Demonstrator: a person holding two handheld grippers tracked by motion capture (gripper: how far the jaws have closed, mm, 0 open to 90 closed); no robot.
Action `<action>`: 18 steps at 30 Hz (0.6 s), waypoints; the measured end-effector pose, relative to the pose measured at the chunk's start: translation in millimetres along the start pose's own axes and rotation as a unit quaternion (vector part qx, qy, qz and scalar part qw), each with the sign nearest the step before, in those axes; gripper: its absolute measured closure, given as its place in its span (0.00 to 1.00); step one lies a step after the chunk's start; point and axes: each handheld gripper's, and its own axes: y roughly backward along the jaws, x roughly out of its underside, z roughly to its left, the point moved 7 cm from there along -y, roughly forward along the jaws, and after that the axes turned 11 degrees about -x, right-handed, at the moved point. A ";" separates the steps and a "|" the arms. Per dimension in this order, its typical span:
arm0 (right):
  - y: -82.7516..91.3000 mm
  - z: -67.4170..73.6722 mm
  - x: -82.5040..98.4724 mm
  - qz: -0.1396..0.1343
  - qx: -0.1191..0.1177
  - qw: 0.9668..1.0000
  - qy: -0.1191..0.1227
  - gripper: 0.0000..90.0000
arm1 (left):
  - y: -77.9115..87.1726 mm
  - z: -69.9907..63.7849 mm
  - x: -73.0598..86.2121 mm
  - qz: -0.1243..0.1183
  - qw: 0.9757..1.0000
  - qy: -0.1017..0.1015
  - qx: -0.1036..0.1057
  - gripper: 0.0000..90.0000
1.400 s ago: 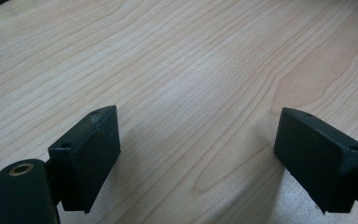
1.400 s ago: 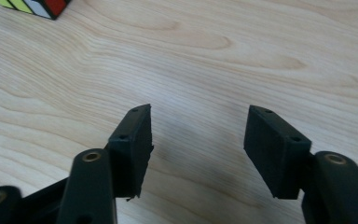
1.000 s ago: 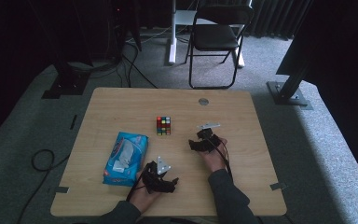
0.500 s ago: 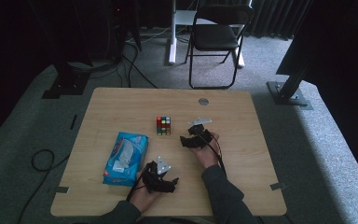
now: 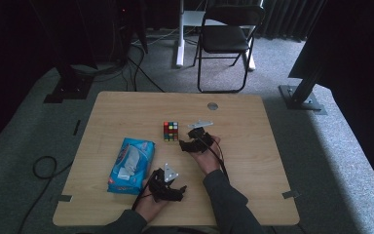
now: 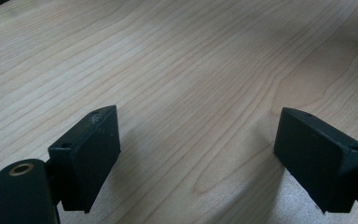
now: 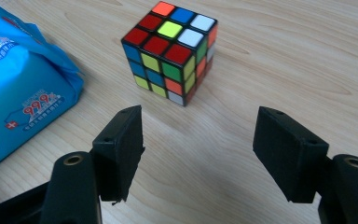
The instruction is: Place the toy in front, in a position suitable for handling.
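Observation:
A scrambled colour cube sits near the middle of the wooden table. My right gripper hovers just right of it, pointing toward it. In the right gripper view the cube lies a short way beyond the right gripper. Its jaws have just been opening and stand open, with nothing between them. A blue wipes pack lies left of the cube, and its corner is visible to the left of the jaws. My left gripper rests near the front edge. The left gripper is open over bare wood.
A round grey cable cap sits in the tabletop behind the cube. Beyond the table stand a black folding chair and a white post. Dark stand bases and cables lie on the grey carpet.
My right gripper has moved left and a little up, closer to the cube. The left gripper, cube and wipes pack have stayed where they were.

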 end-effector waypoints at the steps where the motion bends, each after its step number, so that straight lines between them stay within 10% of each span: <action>1: -1.5 0.8 -1.0 0.002 0.001 1.000 0.001 0.36 | 0.0 0.0 0.0 0.000 1.000 0.000 0.000 0.16; 18: -24.8 0.1 -16.1 0.001 -0.011 1.000 -0.020 0.30 | -0.1 0.0 0.0 0.000 1.000 0.000 0.000 0.16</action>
